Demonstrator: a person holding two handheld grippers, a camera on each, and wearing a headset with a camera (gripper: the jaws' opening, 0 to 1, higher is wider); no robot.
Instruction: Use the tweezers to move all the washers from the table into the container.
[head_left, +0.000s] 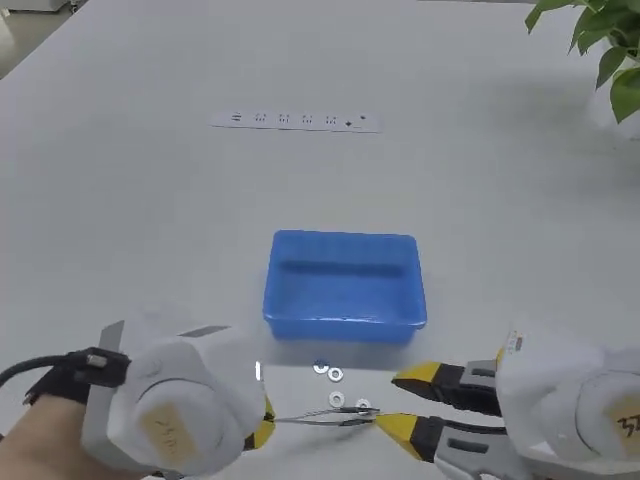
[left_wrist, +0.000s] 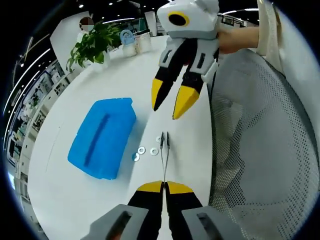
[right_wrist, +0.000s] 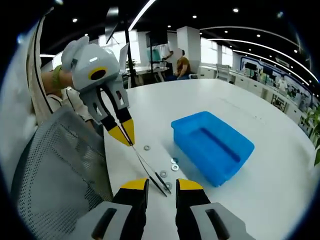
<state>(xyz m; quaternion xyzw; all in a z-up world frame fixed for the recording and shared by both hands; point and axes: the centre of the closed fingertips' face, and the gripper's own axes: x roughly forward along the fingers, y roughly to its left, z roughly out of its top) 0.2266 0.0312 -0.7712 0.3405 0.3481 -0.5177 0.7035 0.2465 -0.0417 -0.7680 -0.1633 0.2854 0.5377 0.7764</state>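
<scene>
Left gripper (left_wrist: 163, 184) fingers clamped on tweezers (left_wrist: 164, 155). Right gripper (right_wrist: 162, 183) fingers apart, holding nothing, near tweezer tips. Washers (head_left: 337, 399) on table (head_left: 150, 220) beside container (head_left: 345, 325).

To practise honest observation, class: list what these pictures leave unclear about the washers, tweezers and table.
- Head view: whether the tweezers grip a washer at their tips; too small to tell.
- Head view: the table under the left gripper, hidden by its body, so the washer count is unsure.
- Head view: the plant, cut off by the edge.

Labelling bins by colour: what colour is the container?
The container is plain blue, clearest in the head view.
</scene>
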